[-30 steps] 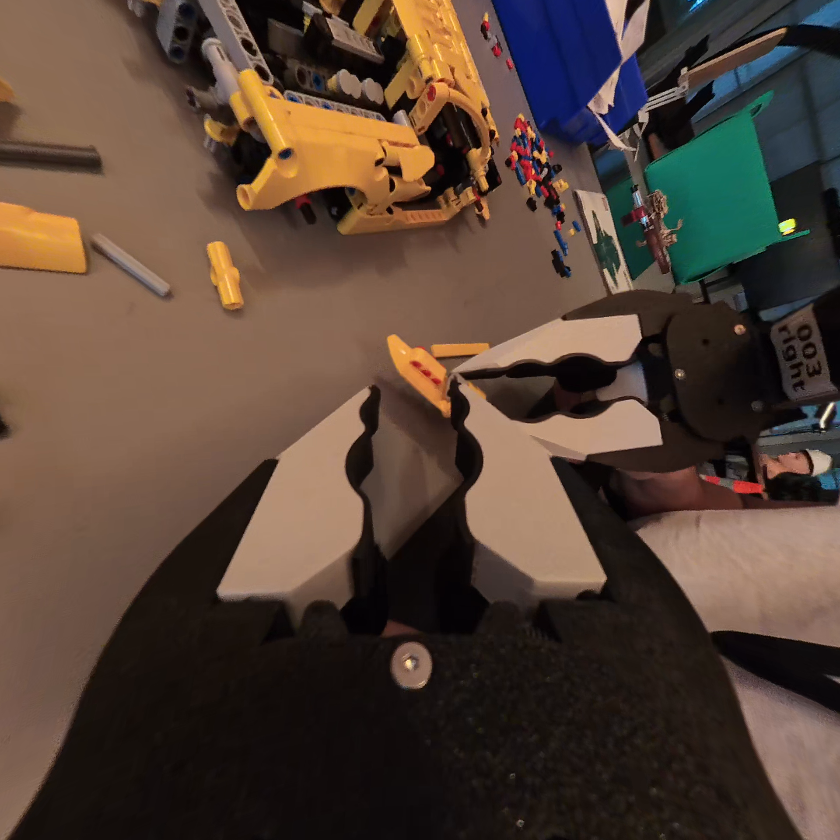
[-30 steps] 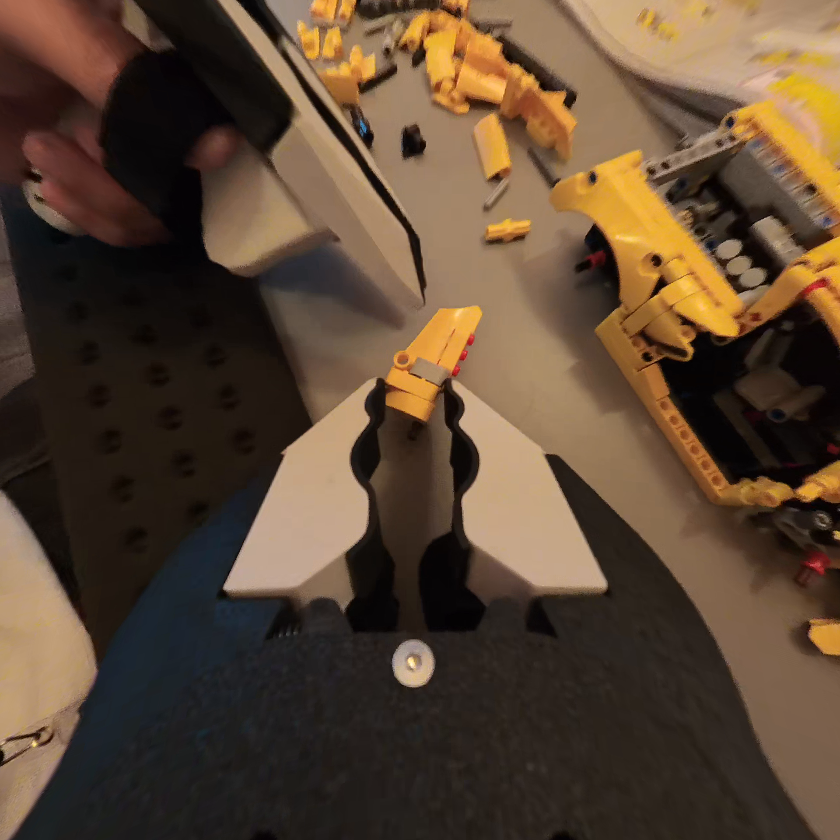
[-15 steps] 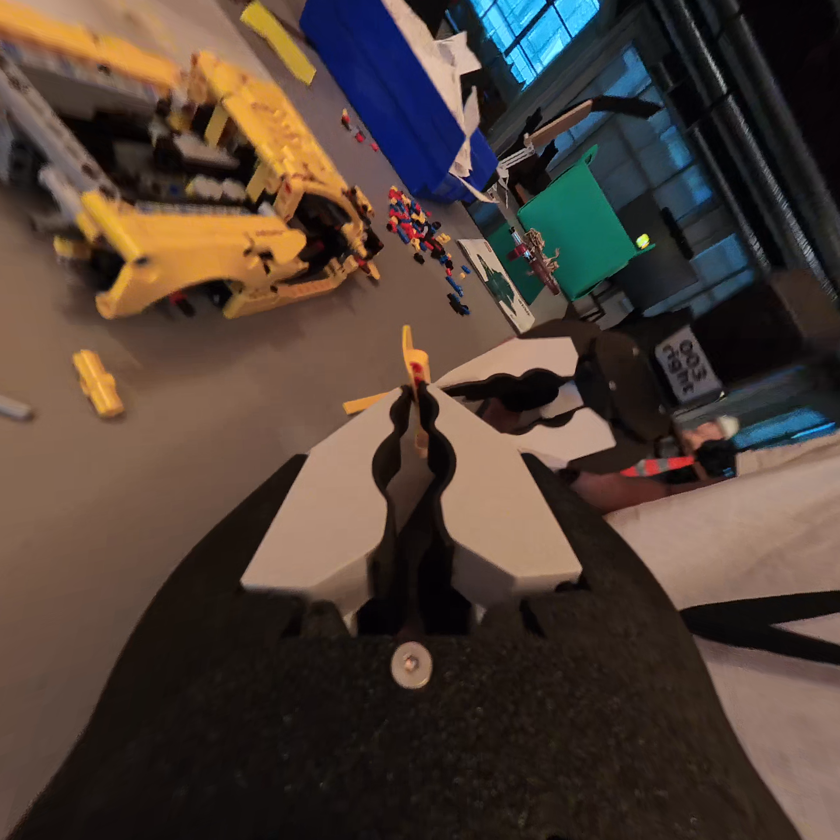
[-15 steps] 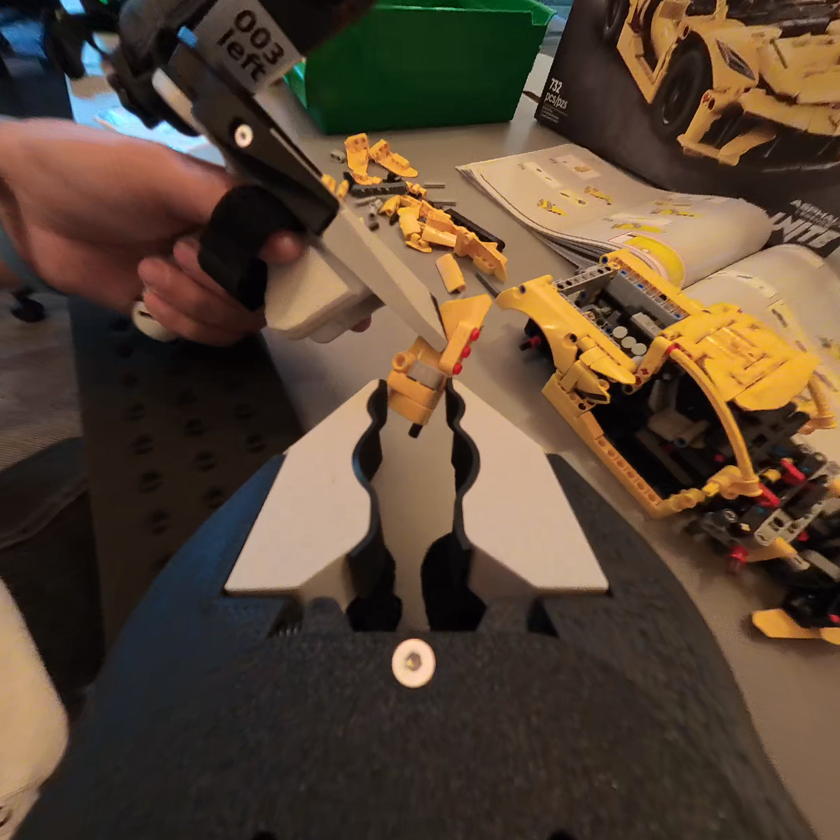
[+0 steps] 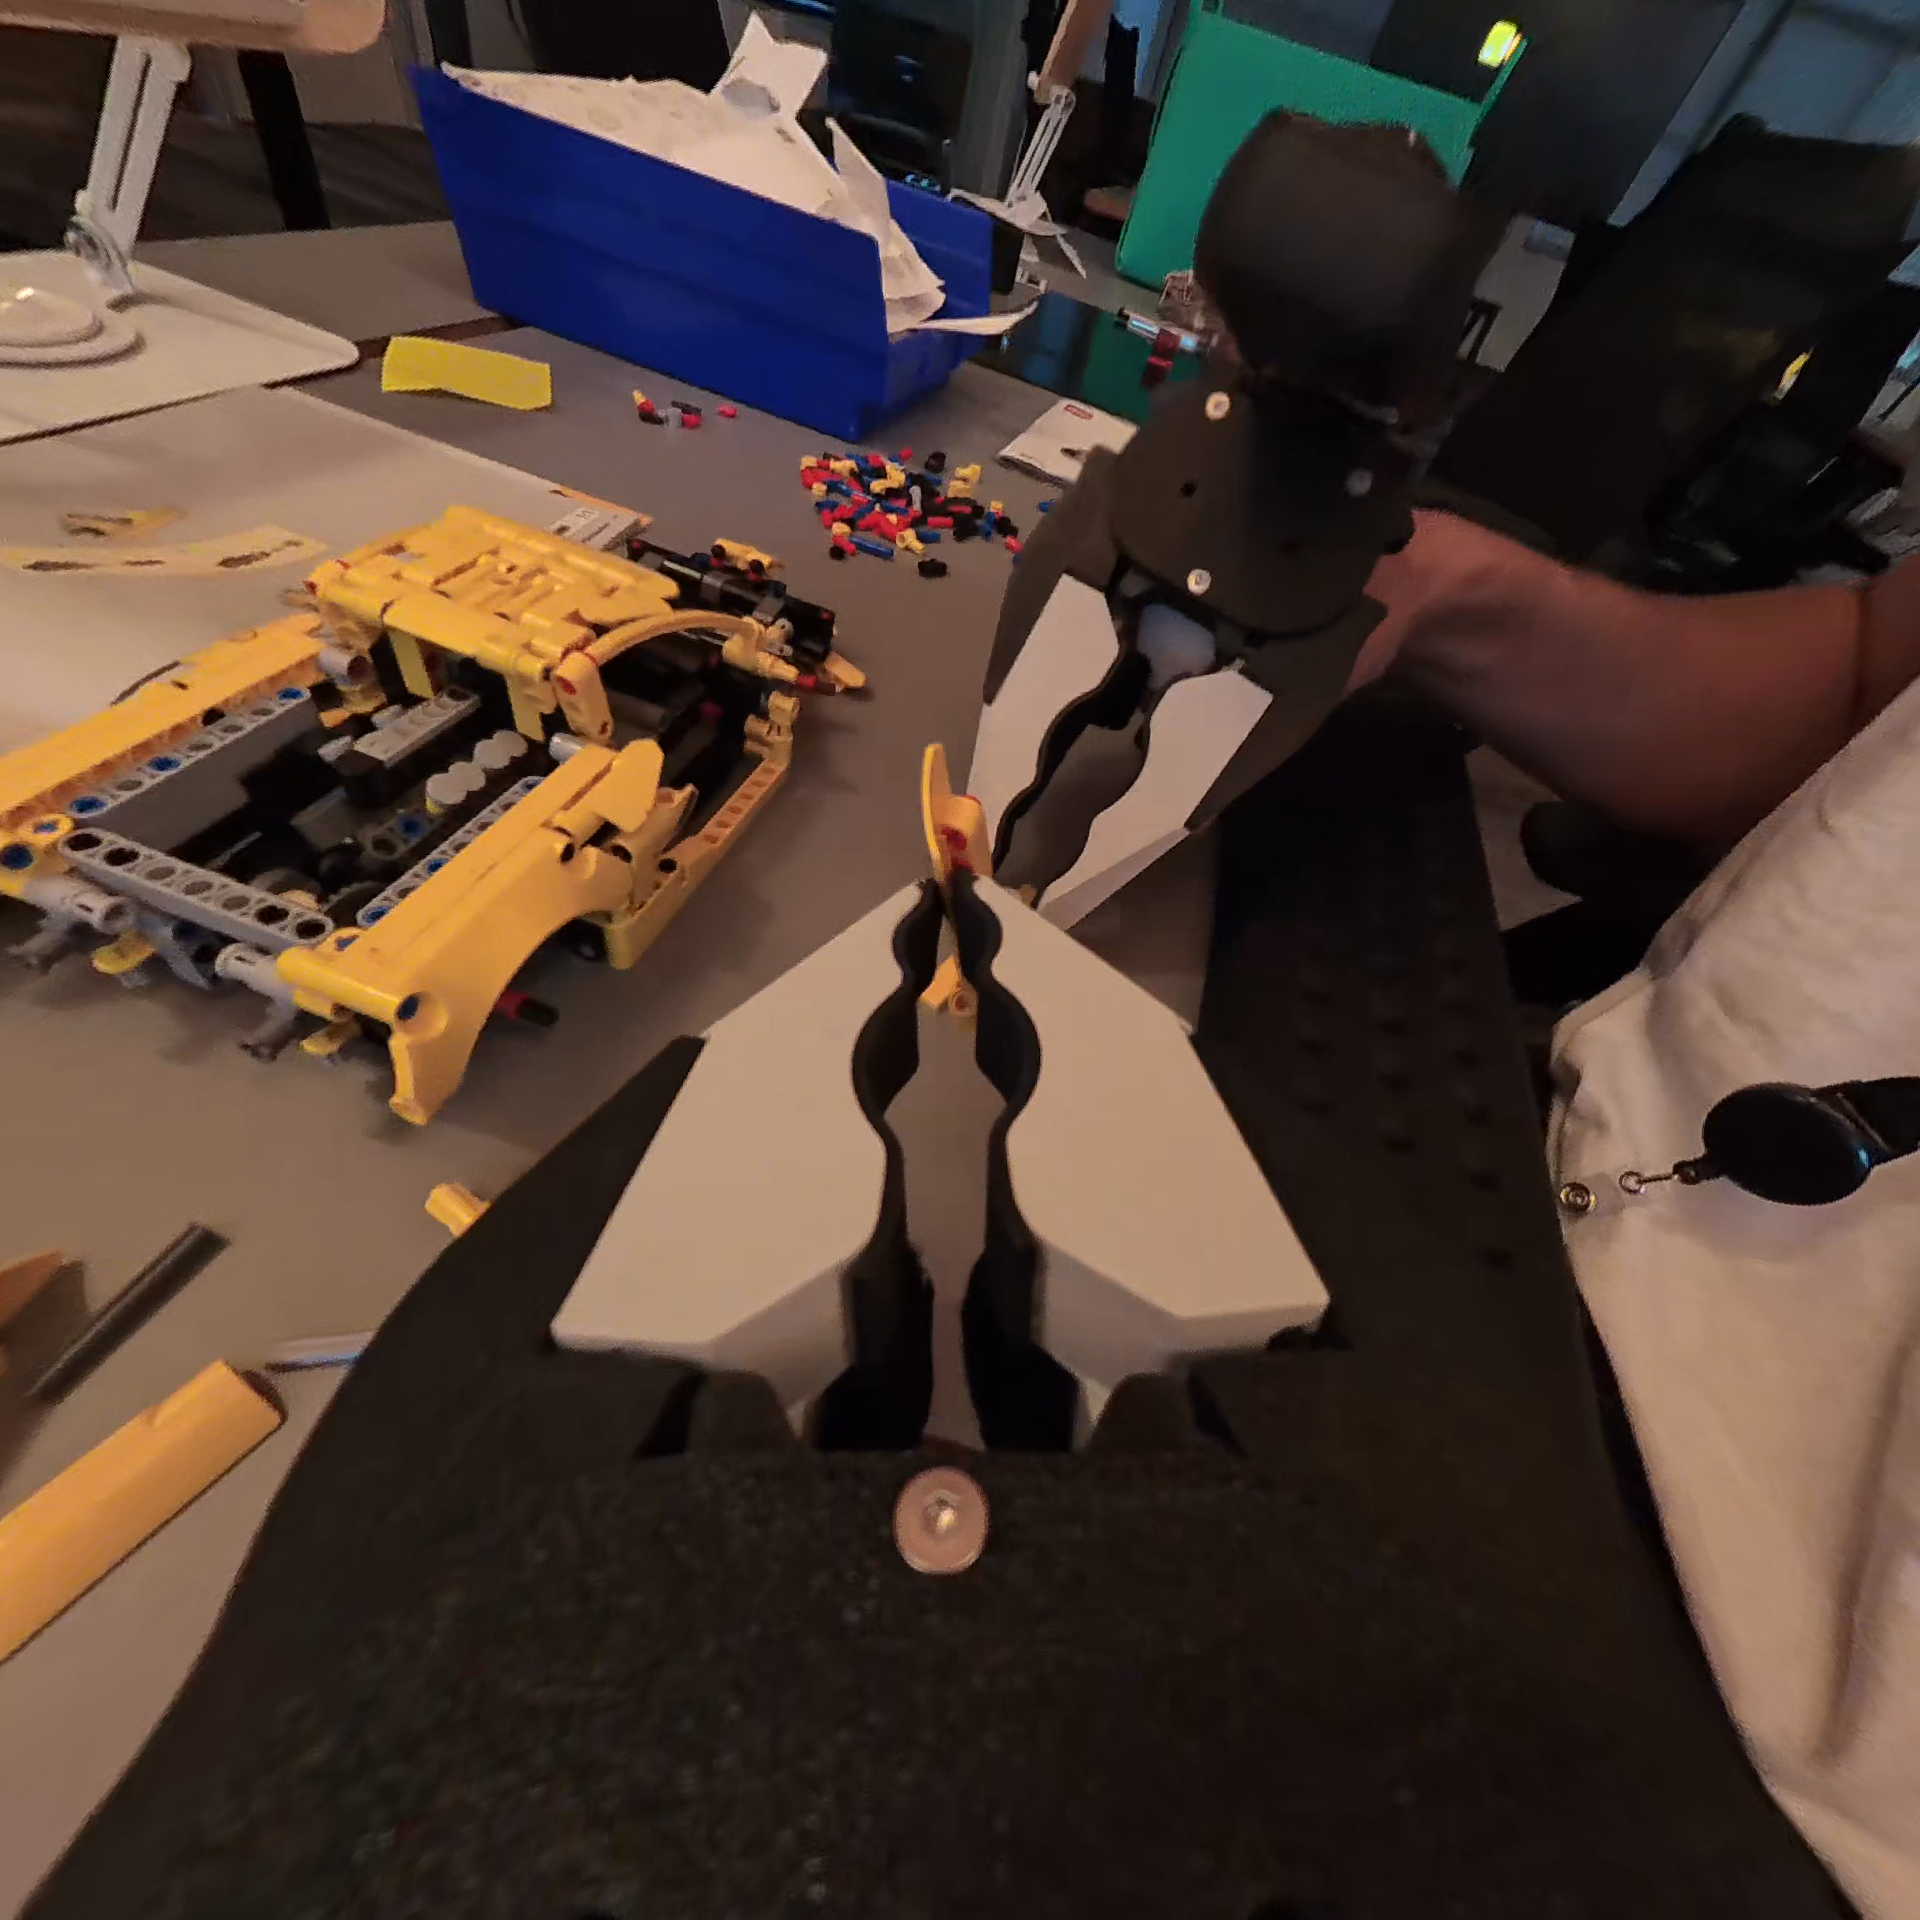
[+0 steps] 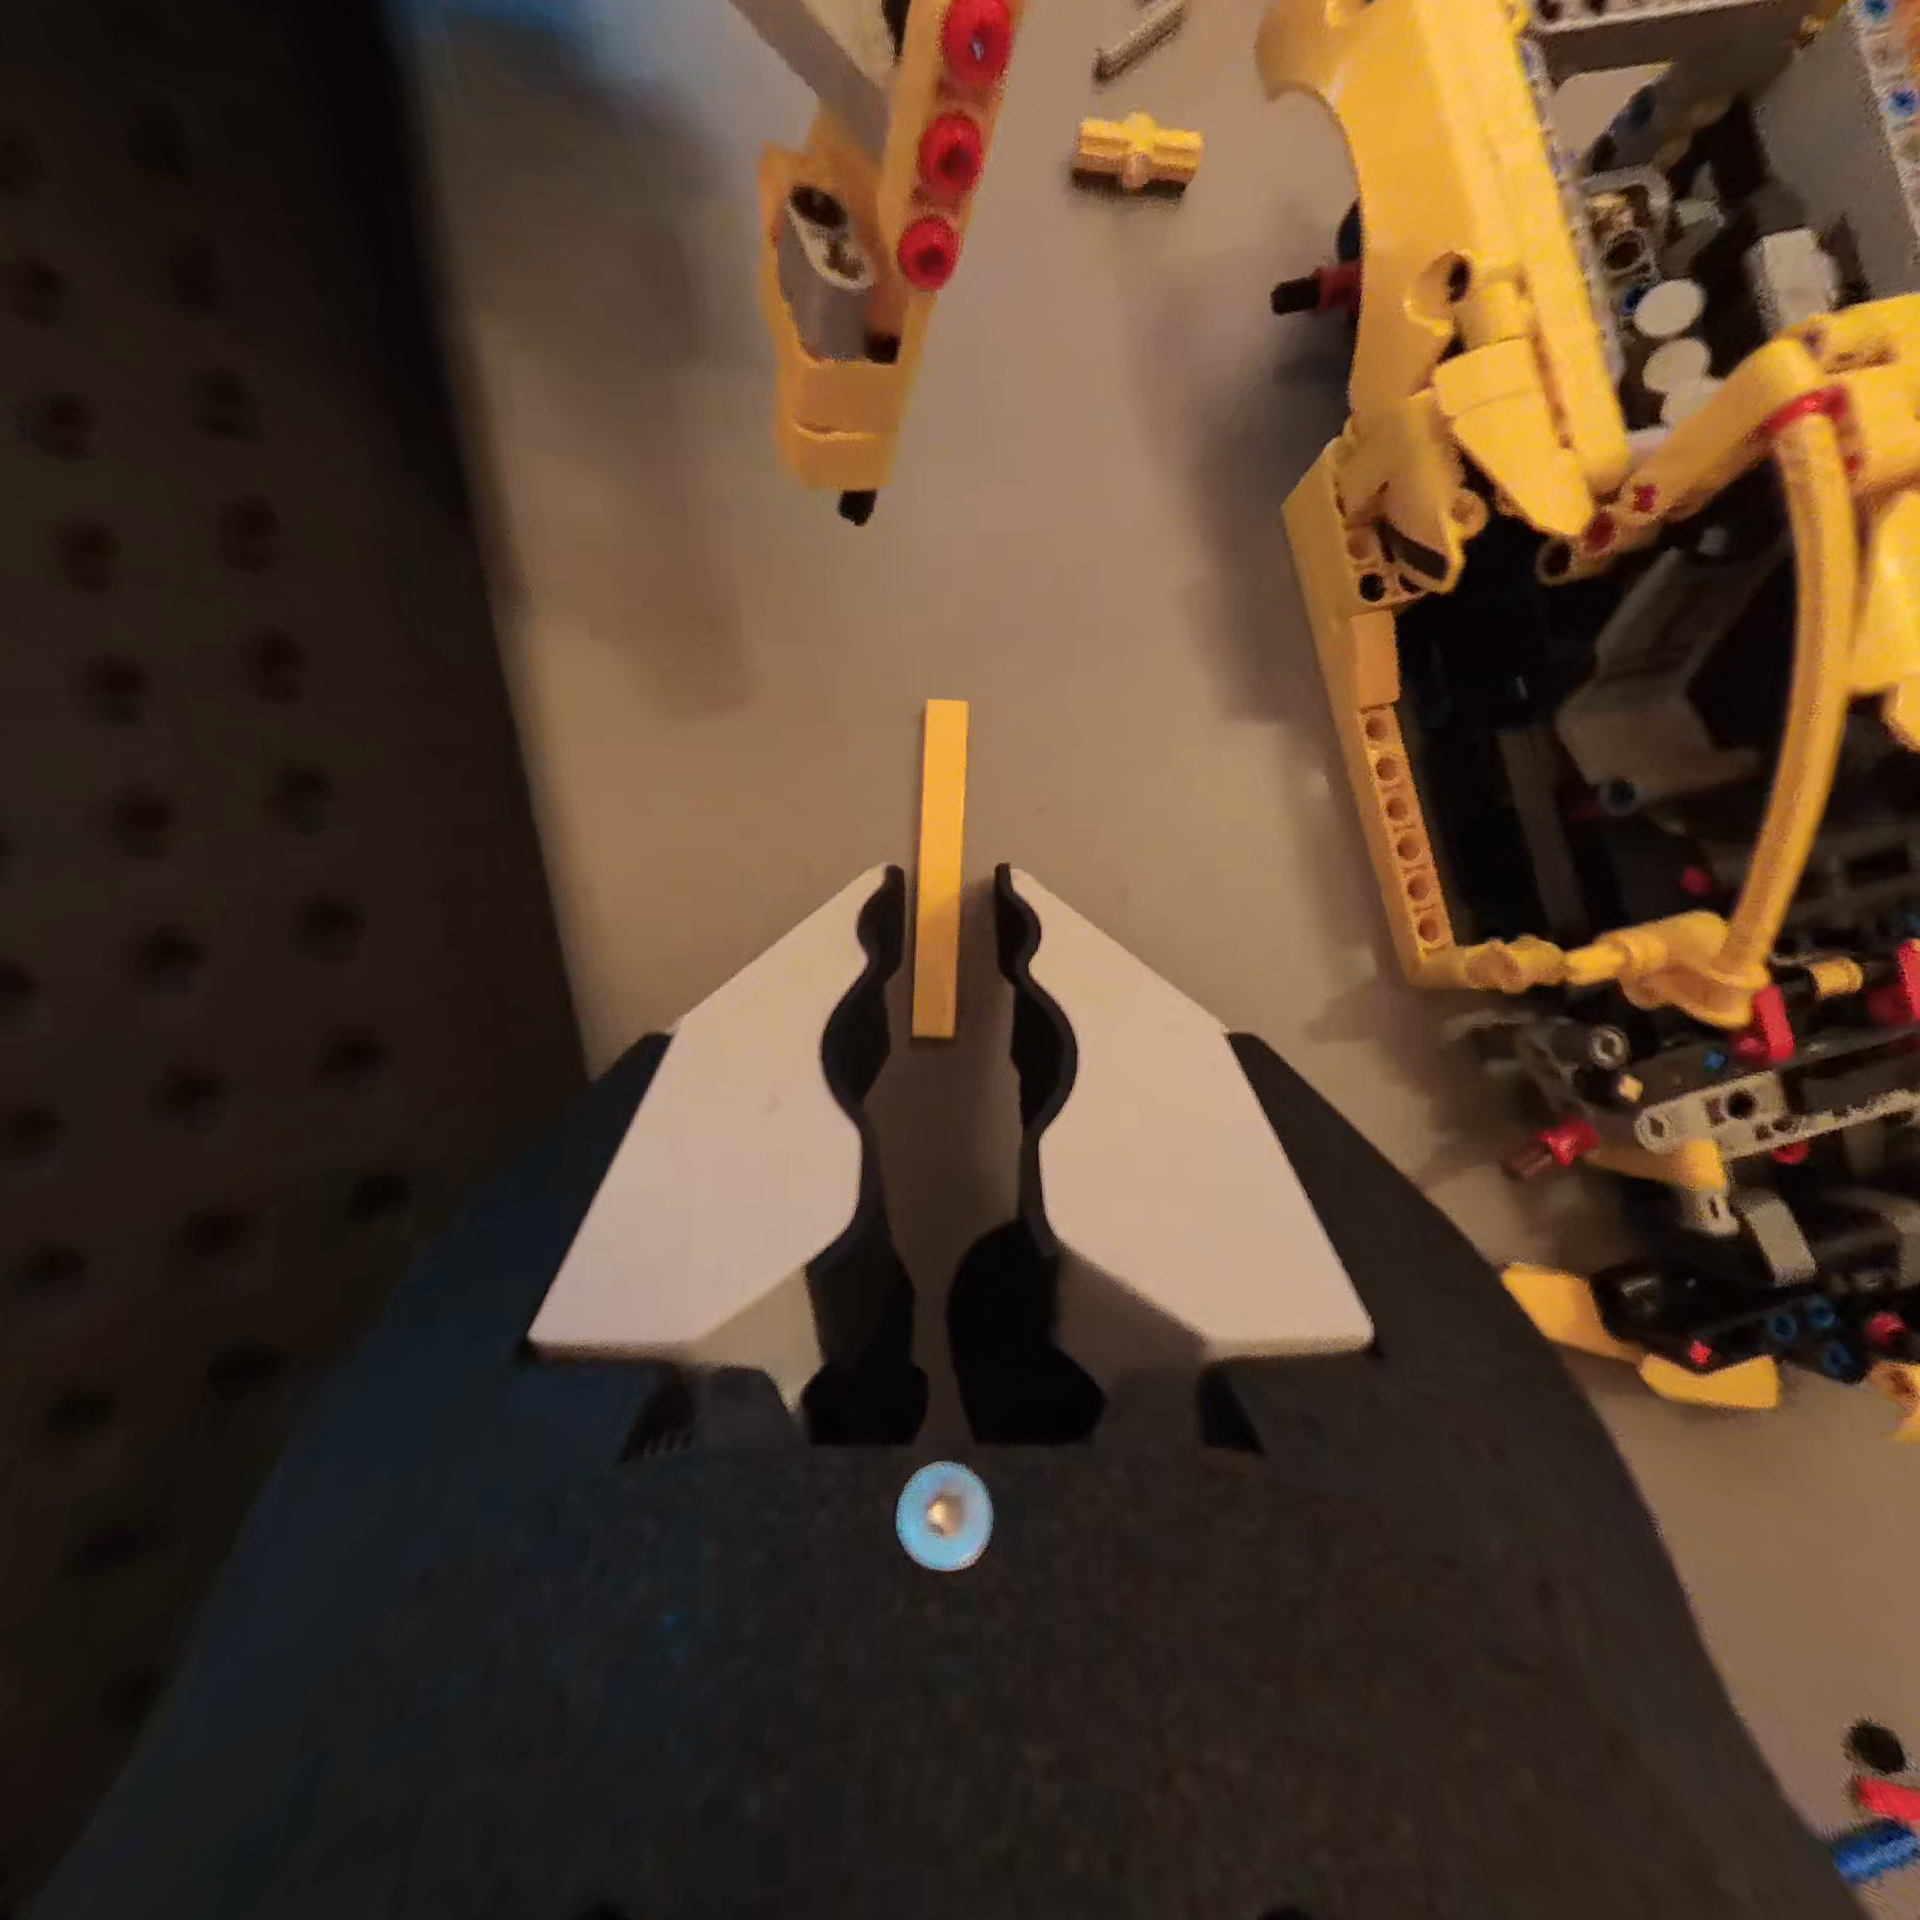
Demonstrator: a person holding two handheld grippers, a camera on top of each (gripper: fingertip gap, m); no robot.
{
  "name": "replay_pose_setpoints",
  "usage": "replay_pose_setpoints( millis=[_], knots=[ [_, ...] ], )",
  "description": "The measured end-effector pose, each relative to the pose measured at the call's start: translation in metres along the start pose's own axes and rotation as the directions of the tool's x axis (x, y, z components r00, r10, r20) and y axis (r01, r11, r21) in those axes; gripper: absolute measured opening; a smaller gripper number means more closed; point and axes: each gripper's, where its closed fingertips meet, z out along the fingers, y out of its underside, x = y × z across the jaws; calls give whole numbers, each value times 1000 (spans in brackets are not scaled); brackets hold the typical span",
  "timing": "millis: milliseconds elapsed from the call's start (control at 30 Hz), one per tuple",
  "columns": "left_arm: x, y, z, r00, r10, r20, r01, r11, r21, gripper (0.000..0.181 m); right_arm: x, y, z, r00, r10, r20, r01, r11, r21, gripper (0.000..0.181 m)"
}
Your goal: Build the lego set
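My left gripper [image 5: 948,894] is pinched on a small yellow lego sub-assembly with three red pins [image 5: 948,831], holding it edge-up clear of the grey tabletop [image 5: 208,1143]. In the right wrist view the same sub-assembly [image 6: 883,249] hangs near the top of the frame, its red pins in a row down one side.

My right gripper [image 6: 943,883] points down at the table with its fingers parted. A flat, narrow yellow lego strip [image 6: 938,862] lies on the table, showing in the gap between them. I cannot tell whether the fingertips [image 6: 1049,935] touch the strip. In the left wrist view this gripper [image 5: 1018,883] stands just beyond my left one, steeply tilted, with a person's hand [image 5: 1475,623] around its black body.

Further out, the partly built yellow and black lego car [image 5: 416,748] sits on the table to the left of my left gripper; in the right wrist view it [image 6: 1621,623] fills the right side. A small yellow connector piece [image 6: 1138,156] lies near the car's front arch. Beyond the car, a scatter of small red, blue and black pins [image 5: 904,509] lies in front of a blue plastic bin [image 5: 675,260] stuffed with white paper.
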Motion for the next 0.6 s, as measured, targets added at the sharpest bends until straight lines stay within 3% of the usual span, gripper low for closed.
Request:
replay_pose_setpoints(
  millis=[267, 333, 367, 433, 467, 600],
  knots=[
    [-8, 1, -7, 994, -111, -13, 111, 993, 26, 2, 1, -5, 5, 1000, 14, 20, -14, 1000, 4, 6],
    [-9, -1, -9, 989, -143, -31, 144, 989, 44, 1, 10, -23, -3, 992, 120, 47, -126, 980, 153, 6],
    [-9, -2, -9, 985, -166, -42, 168, 984, 53, 1, 16, -43, -15, 977, 193, 91, -211, 934, 289, 6],
    [-10, -7, -11, 969, -233, -84, 240, 967, 83, 1, 19, -85, -53, 915, 252, 315, -392, 741, 545, 5],
    [-10, -11, -13, 957, -267, -116, 279, 955, 102, 1, 19, -96, -64, 874, 262, 408, -471, 658, 588, 5],
    [-11, -15, -14, 920, -345, -184, 370, 921, 122, 1, 5, -108, -48, 881, 239, 408, -453, 676, 581, 6]
  ],
)
